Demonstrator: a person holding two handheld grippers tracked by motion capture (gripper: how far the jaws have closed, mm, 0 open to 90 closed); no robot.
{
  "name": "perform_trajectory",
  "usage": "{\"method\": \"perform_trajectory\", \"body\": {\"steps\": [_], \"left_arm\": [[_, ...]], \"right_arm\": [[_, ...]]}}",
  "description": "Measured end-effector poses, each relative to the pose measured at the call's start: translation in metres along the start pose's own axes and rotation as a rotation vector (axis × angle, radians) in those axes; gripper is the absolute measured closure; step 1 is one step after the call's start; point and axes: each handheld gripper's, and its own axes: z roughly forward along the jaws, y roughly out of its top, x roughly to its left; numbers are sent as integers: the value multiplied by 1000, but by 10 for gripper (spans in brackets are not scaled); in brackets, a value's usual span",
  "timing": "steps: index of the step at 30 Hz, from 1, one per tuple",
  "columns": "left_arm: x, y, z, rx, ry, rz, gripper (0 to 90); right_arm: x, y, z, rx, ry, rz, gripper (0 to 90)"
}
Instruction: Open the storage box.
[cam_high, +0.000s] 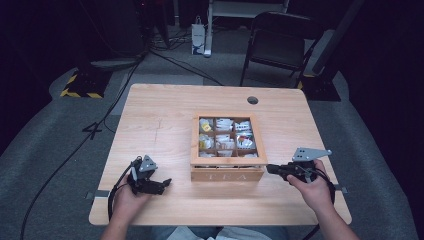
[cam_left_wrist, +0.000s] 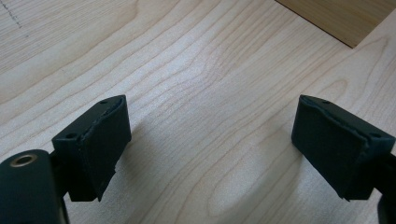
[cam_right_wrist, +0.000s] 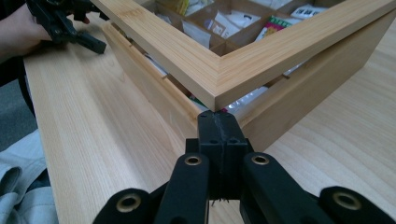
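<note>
- Tea box (cam_high: 227, 174): wooden, sitting at the middle of the table (cam_high: 160, 120), lettered front facing the person; nine compartments holding tea sachets (cam_high: 223, 137).
- Lid (cam_right_wrist: 219, 70): a windowed wooden frame, standing slightly raised at its near right corner, a thin gap showing between it and the box body in the right gripper view. Judged to be lifting open, barely begun; most of the swing is left.
- Right gripper (cam_right_wrist: 219, 122): jaws pressed together with nothing between them, tips sitting right under the lid's corner and touching or nearly touching it. In the high view it (cam_high: 272, 169) is pointing at the box's right front corner, held low over the table.
- Left gripper (cam_left_wrist: 210, 140): jaws spread wide, holding nothing, hovering over bare table. In the high view it (cam_high: 161, 184) is lying left of the box, near but apart from it; an edge of the box is peeking in at the top right of the left gripper view.
- Remaining, as judged: raising the lid fully, possibly with the left gripper steadying the box.
- Surroundings: folding chair (cam_high: 280, 42) and a white bag (cam_high: 198, 37) beyond the table, well apart; a cable hole (cam_high: 252, 100) in the tabletop behind the box.
- Obstructions: nothing is standing in the lid's way; the pushing tips could slip off the corner.
</note>
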Motion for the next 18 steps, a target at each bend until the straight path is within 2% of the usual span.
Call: {"method": "perform_trajectory", "body": {"steps": [13,18], "left_arm": [[1,1,0,-3,9,5,125],[0,1,1,-3,8,-3,125]], "right_arm": [[2,15,-11,-112,-35,-22,900],[2,20,-13,-130,-47,-28,900]]}}
